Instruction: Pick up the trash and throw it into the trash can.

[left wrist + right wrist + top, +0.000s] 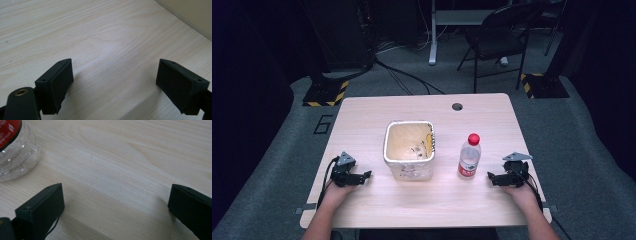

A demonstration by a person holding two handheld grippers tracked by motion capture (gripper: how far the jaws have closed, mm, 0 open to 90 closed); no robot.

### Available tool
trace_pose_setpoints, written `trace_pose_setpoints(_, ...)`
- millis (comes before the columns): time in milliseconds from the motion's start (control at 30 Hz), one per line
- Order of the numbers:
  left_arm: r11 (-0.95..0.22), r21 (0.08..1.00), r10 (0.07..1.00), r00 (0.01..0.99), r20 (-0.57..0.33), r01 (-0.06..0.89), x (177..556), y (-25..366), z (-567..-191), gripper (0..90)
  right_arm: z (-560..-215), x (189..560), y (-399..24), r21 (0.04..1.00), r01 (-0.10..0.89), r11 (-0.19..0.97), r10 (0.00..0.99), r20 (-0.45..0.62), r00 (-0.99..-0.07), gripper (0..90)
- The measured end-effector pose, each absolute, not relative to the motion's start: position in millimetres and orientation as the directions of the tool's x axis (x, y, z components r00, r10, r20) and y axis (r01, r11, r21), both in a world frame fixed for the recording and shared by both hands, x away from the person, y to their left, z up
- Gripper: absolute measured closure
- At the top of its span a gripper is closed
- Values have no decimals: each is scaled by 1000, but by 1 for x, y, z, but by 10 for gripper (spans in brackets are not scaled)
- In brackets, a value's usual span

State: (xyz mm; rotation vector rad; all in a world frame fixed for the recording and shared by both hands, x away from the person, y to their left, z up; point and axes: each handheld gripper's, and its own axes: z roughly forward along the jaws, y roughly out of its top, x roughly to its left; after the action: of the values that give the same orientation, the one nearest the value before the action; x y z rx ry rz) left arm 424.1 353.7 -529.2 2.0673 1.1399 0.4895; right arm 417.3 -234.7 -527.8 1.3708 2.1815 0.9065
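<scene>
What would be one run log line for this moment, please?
left gripper: open, empty, beside bin | right gripper: open, empty, beside bottle | bottle: upright, capped, on table

Left gripper (115, 82) | two black padded jaws standing wide apart, nothing between them | low over pale wood-grain table (95, 35), jaw shadows falling on the wood just beside each pad | beige container wall (192, 15) beyond the table's grain, far right of the jaws
</scene>
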Motion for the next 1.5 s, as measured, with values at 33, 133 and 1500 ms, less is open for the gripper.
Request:
trace_pose_setpoints(33,-355,740,843,538,-11,572,424,354,-529,141,-528,417,-235,707,637,307,900,1,-435,0)
trace_pose_setpoints(133,-355,740,843,538,-11,572,424,354,-529,141,-527,417,-234,706,639,306,902,0,-433,0)
trace_pose_setpoints(1500,-355,740,843,538,-12,572,424,354,-529,141,-486,394,-229,783,548,295,842,58,-536,229)
